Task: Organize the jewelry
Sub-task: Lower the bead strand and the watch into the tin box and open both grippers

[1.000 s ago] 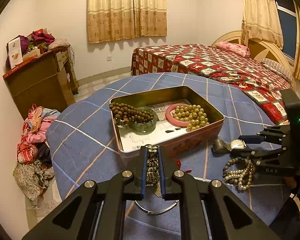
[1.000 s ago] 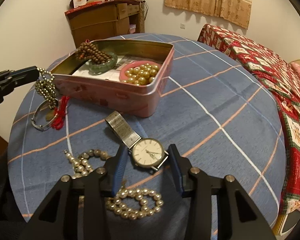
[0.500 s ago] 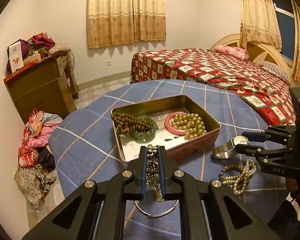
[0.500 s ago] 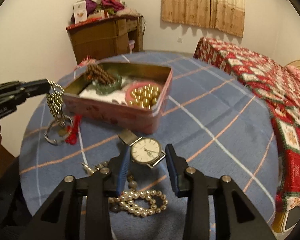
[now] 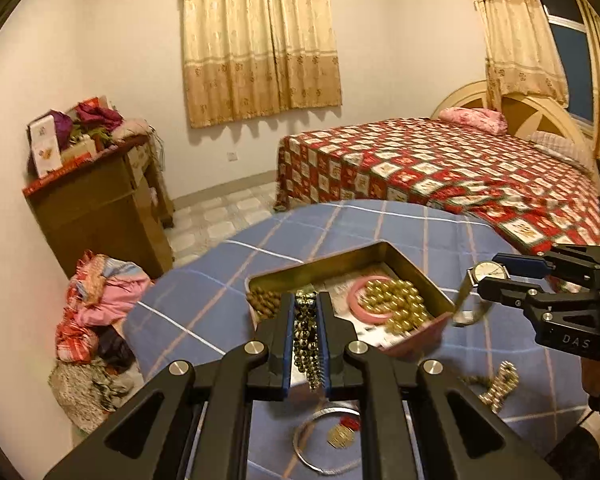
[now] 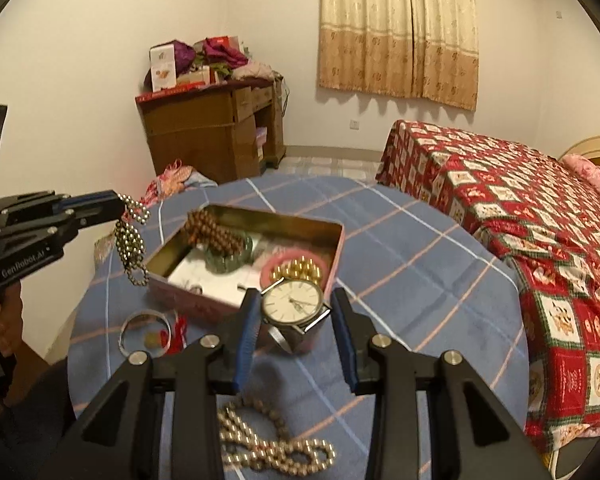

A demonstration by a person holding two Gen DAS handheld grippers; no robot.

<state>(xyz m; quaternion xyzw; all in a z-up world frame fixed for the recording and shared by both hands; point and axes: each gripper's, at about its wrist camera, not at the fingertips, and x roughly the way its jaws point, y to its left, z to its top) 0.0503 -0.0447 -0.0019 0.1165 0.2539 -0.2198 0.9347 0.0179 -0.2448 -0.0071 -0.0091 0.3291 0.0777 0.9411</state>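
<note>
My left gripper [image 5: 306, 320] is shut on a metal ball chain [image 5: 308, 344], which dangles clear of the table just in front of the pink tin [image 5: 320, 264]. In the right wrist view the left gripper [image 6: 116, 204] holds the chain [image 6: 130, 248] at the tin's [image 6: 276, 216] left. My right gripper [image 6: 296, 300] is shut on a silver wristwatch [image 6: 292, 304] lifted above the tin's near right corner, its strap hanging. The tin holds brown beads [image 6: 212, 232], a green bangle [image 6: 228, 260], a pink bangle [image 6: 268, 272] and gold beads [image 6: 300, 268].
On the blue checked tablecloth [image 5: 204, 300] lie a pearl necklace [image 6: 276, 448], a silver bangle [image 6: 144, 313] and a red tassel charm [image 6: 178, 330]. A bed [image 5: 440, 168] stands behind the table on the right. A wooden cabinet [image 5: 96, 200] and heaped clothes [image 5: 96, 320] are on the left.
Both grippers have risen. The watch has come up off the table in the right gripper. The chain has lifted clear of the silver bangle in the left.
</note>
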